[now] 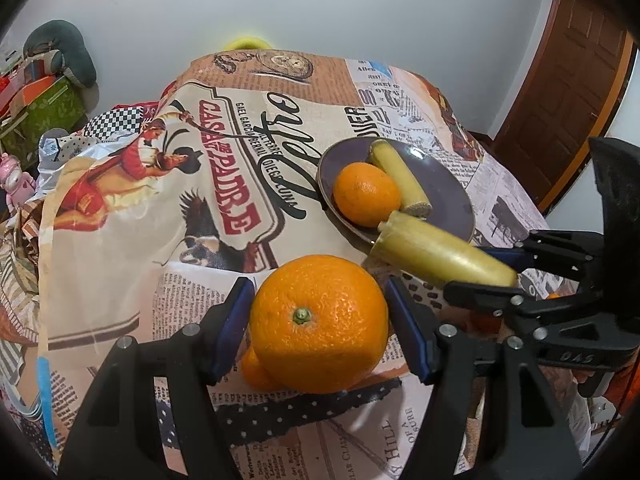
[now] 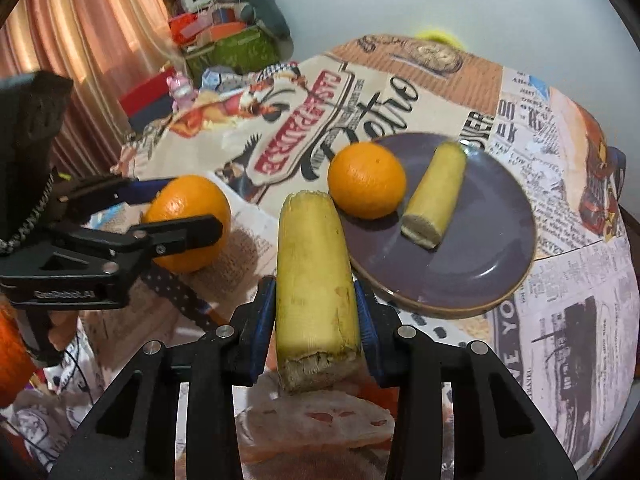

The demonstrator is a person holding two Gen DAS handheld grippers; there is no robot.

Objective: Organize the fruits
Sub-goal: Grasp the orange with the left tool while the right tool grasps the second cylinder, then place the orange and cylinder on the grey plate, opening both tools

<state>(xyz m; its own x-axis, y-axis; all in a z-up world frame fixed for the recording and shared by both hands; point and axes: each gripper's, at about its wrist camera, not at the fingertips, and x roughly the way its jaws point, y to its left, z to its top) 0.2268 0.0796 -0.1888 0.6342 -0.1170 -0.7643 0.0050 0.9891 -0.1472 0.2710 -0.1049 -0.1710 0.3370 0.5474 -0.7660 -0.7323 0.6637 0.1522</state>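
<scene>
- Left wrist view: the left gripper (image 1: 320,320), at bottom centre, is clenched on a large round orange with a green stem scar (image 1: 318,324); its blue pads press either flank, likely so the fruit can be carried whole to the dish.
- The round, glossy purple plate (image 1: 452,196) lies right of centre on the printed newspaper-pattern tablecloth (image 1: 200,184). It already carries a smaller orange (image 1: 366,194) and a short yellow cut banana piece (image 1: 400,178), which touch each other.
- From the right edge, the right gripper (image 1: 480,272) holds a longer yellow banana piece (image 1: 436,254), its cut end just beside the plate's near rim.
- A bit of orange (image 1: 256,368) peeks out under the held fruit; whether it is another fruit I cannot tell.
- Right wrist view: the right gripper (image 2: 318,320) grasps the longer banana piece (image 2: 314,276) at its lower half, aimed up the frame toward the plate (image 2: 460,272), probably to join the fruit there.
- The left gripper (image 2: 168,216) enters at centre left, its black fingers covering part of the large orange (image 2: 192,208).
- The pale shape at bottom centre is too blurred to name.
</scene>
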